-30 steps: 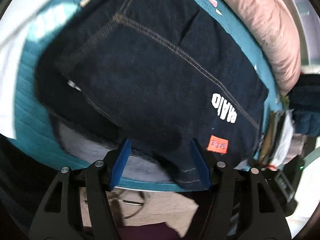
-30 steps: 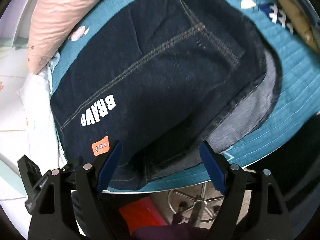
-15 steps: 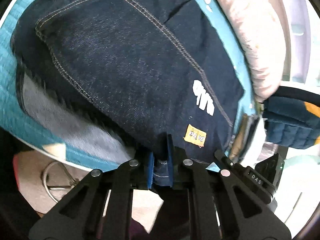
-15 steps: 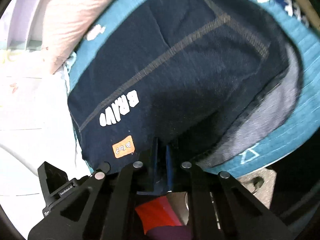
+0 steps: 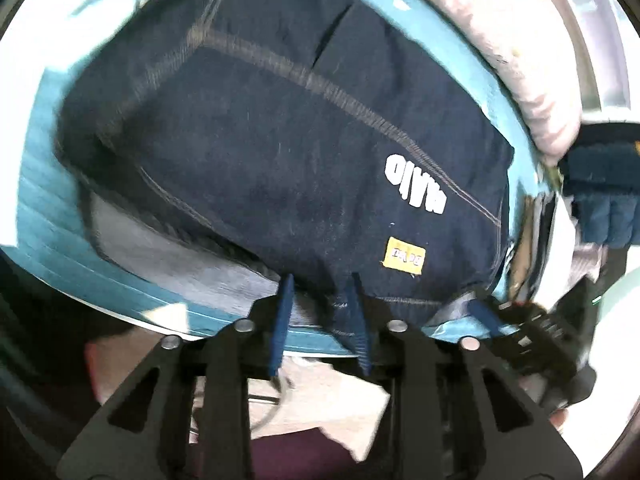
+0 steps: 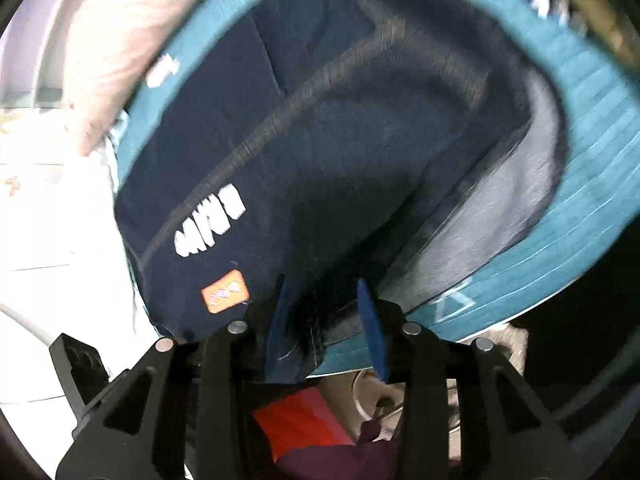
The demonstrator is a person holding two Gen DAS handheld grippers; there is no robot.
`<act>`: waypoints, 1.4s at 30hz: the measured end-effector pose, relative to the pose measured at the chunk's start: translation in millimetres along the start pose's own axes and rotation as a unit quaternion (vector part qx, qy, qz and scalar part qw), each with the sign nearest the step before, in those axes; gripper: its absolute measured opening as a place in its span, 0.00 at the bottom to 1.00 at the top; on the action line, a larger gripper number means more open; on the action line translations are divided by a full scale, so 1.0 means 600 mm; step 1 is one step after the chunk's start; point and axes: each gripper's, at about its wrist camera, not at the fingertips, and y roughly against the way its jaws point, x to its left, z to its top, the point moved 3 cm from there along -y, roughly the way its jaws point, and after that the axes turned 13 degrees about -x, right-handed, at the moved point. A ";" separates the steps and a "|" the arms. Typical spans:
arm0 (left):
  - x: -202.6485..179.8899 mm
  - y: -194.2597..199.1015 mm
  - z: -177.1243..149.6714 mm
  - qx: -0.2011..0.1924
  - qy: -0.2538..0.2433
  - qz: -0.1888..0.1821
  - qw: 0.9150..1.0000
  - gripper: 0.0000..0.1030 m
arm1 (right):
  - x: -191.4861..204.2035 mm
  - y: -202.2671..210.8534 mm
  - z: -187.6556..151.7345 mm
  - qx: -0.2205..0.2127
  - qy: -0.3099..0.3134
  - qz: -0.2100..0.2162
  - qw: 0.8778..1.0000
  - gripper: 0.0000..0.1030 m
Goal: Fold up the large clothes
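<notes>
The dark denim garment (image 5: 280, 152) lies folded on a teal quilted cover (image 5: 44, 208) that drapes the tabletop, filling most of the left wrist view from about nine o'clock to three o'clock, with its near hem hanging over the tabletop's front edge at six o'clock. White lettering (image 5: 416, 188) and a small yellow patch (image 5: 403, 258) sit on the cloth toward four o'clock; a paler grey layer (image 5: 168, 256) of the same garment shows beneath it at about eight o'clock. The left tongs (image 5: 320, 304) stand partly apart, having just been opening, their blue pads to either side of the hem; whether the pads still press the cloth cannot be told through the blur. In the right wrist view the right tongs (image 6: 326, 312) are likewise partly apart and have just been opening, with a fold of hem (image 6: 308, 340) hanging between the blue pads and resting against the left one. A pink cushion (image 6: 108, 40) lies at the far side at about eleven o'clock in that view, just beyond the teal cover. The other pair of tongs shows at four o'clock in the left view, blurred.
</notes>
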 end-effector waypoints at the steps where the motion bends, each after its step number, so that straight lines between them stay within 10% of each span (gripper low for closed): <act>1: -0.002 0.012 0.003 -0.009 -0.013 0.006 1.000 0.28 | 0.004 0.014 0.009 -0.011 0.005 0.002 1.000 0.34; 6: -0.016 0.036 0.042 -0.050 -0.054 0.004 0.997 0.28 | 0.046 0.047 0.041 -0.059 0.066 0.007 0.996 0.30; 11: -0.021 -0.026 0.053 -0.024 -0.069 -0.007 0.997 0.09 | 0.098 -0.037 -0.003 0.016 0.102 0.029 0.994 0.19; 15: 0.005 -0.096 0.032 0.003 -0.111 0.078 0.991 0.02 | 0.097 -0.115 -0.030 0.041 0.134 -0.025 0.990 0.00; 20: 0.045 -0.063 0.057 -0.035 -0.139 0.151 0.978 0.02 | 0.026 -0.077 0.026 -0.022 0.128 -0.101 0.986 0.03; 29: 0.130 -0.075 0.098 -0.037 -0.009 0.125 0.991 0.03 | -0.095 -0.073 0.105 -0.039 0.046 -0.122 0.991 0.00; 42: -0.032 -0.020 0.155 -0.082 -0.103 0.054 0.990 0.03 | 0.142 -0.039 0.077 -0.049 0.138 -0.009 0.989 0.05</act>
